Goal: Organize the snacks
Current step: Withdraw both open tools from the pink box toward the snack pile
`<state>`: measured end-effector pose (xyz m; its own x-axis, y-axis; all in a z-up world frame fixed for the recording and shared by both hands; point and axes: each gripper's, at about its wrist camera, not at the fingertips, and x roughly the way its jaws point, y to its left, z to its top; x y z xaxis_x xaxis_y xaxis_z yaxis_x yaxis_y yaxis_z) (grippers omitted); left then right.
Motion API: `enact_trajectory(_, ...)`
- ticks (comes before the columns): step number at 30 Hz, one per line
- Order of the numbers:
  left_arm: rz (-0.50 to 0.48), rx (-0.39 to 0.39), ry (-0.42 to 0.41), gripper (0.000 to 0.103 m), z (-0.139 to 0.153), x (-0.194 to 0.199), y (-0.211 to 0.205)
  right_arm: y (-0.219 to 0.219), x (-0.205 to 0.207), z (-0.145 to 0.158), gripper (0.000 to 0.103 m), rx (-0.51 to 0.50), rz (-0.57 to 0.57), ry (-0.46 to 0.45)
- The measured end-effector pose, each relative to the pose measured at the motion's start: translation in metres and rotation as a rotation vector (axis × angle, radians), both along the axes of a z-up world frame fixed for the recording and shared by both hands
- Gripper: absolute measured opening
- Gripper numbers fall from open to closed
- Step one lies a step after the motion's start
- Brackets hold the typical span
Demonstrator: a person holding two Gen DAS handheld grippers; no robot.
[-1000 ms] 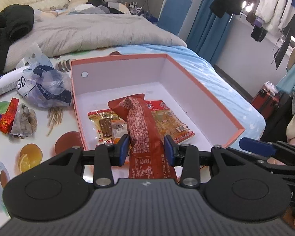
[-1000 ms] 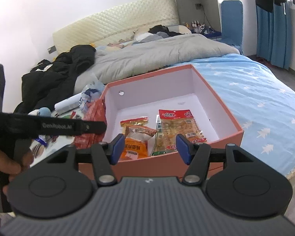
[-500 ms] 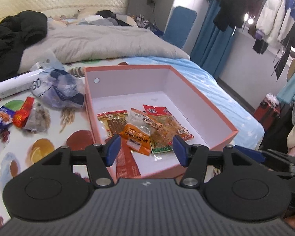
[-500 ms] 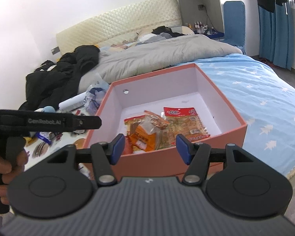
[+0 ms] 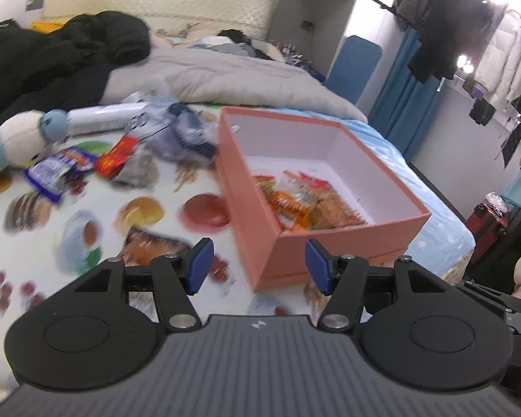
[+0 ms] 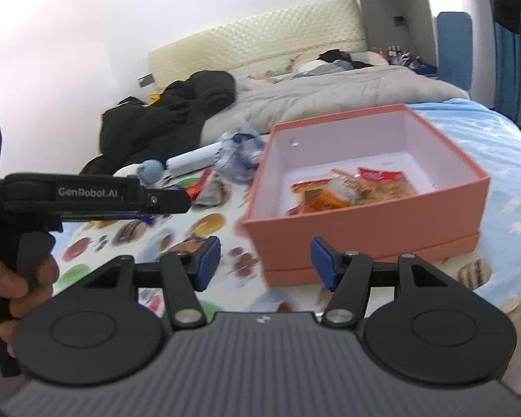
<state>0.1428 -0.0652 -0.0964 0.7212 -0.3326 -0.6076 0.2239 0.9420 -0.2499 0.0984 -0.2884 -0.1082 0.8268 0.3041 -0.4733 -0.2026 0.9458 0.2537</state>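
So this looks like it's partway through, maybe not even half. The salmon-pink cardboard box [image 5: 260, 187] is sitting on the bed on a fruit-print sheet [image 5: 52, 236], and it's already got a little heap of snack packets [image 5: 305, 201] down in the near corner, an orange one on top of some reddish-yellow ones, too blurry to read any labels. The rest of the box floor is bare white, so there's loads of room. What's left is the scatter to the left of the box: a red packet [image 5: 116, 154], a blue-purple packet [image 5: 60, 170] near a plush toy [image 5: 14, 139], a greyish packet [image 5: 139, 170] next to the red one, plus an orange-brown packet [image 5: 149, 246] lying just in front of the left hand-held gripper [image 5: 258, 266]. There's also a crumpled blue-and-white plastic bag [image 6: 239, 156] and a white roll [image 6: 191, 158] up by the grey duvet, and I can't tell if those count as snacks. The left hand-held gripper's jaws have just been opening and now stand apart with nothing between them. The right hand-held gripper [image 6: 265, 262] is the same deal, jaws apart and empty, hovering short of the box's near wall. My guess is the orange-brown packet goes next since it's closest, and then the cluster by the plush toy.
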Motion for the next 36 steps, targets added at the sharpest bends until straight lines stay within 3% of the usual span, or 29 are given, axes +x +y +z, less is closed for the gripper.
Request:
enact_trajectory(7,0.072,-0.001,0.035,0.064,-0.018,-0.018,0.044,0.035,-0.012,-0.008,0.061,-0.019,0.082,0.044)
enact_trajectory(13,0.138,0.071,0.058,0.065,-0.037,0.006,0.088,0.073,-0.006,-0.019,0.061,-0.035,0.167,0.064)
enact_trajectory(18,0.176,0.123,0.068,0.073,-0.053,0.041,0.129,0.107,0.016,-0.029,0.064,-0.039,0.232,0.096)
enact_trajectory(22,0.193,0.193,0.085,0.083,-0.070,0.079,0.155,0.125,0.042,-0.040,0.086,-0.042,0.223,0.129)
enact_trajectory(36,0.131,0.423,0.068,0.092,-0.115,0.222,0.206,0.168,0.130,-0.092,0.087,0.029,0.105,0.336)
